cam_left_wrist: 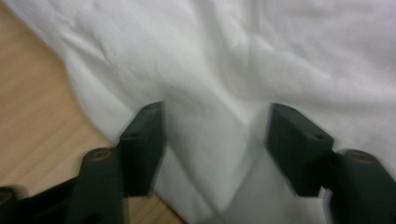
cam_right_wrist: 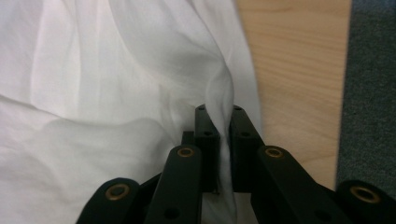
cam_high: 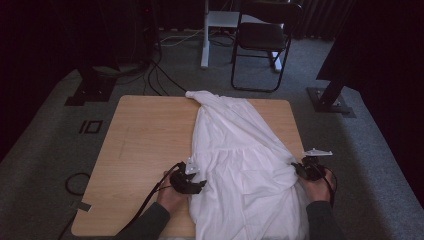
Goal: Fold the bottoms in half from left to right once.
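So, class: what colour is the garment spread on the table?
Plain white garment, with no pattern; the high view shows it best.

Garment (cam_high: 240, 165) on table (cam_high: 145, 135), right half; chair (cam_high: 262, 42) on floor behind, probably apart.

The person wears dark grey long sleeves (cam_high: 145, 225) that end at the wrists; each hand carries a black gripper, the left gripper (cam_high: 187, 182) and the right gripper (cam_high: 309, 169), each topped by a pale grey three-cornered plate; a black cable (cam_high: 150, 197) trails from the left one; the jaws are matt black blocks on black links with brass-coloured pivot pins (cam_right_wrist: 185, 151).
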Demonstrator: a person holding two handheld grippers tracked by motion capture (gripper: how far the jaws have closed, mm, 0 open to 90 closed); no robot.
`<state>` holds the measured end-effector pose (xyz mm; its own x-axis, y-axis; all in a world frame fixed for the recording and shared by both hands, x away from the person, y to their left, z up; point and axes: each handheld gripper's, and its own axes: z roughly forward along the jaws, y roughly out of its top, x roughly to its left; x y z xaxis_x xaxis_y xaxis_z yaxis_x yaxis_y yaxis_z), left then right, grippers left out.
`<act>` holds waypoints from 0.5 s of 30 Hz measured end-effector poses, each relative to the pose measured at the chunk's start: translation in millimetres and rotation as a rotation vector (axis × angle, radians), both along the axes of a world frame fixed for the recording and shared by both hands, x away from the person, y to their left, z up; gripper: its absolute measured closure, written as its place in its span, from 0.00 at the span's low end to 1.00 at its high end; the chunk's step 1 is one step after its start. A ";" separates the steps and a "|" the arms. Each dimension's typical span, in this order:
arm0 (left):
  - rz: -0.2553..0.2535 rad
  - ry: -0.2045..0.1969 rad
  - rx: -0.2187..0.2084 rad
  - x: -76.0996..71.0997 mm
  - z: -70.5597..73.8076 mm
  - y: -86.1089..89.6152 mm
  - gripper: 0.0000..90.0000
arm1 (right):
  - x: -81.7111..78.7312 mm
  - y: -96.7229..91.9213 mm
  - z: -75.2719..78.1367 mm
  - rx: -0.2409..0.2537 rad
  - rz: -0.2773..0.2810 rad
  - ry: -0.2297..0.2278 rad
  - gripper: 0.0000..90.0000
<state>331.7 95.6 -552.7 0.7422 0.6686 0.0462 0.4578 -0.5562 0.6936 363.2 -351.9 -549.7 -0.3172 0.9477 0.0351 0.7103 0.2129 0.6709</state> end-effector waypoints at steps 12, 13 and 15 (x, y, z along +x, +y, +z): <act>0.321 -0.046 0.124 52.9 13.1 57.3 0.98 | 9.9 30.3 -1.9 0.025 0.079 0.012 0.90; 0.347 -0.047 0.124 57.9 14.2 62.7 0.98 | 13.8 36.5 -2.2 0.035 0.095 0.009 0.90; 0.411 -0.052 0.139 70.6 16.8 75.2 0.98 | 20.7 45.5 -2.6 0.044 0.116 0.005 0.89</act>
<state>402.3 170.8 -535.9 0.4100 0.8927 0.1870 0.6267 -0.4247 0.6534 383.8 -306.4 -552.2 -0.4245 0.9021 0.0778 0.6860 0.2644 0.6779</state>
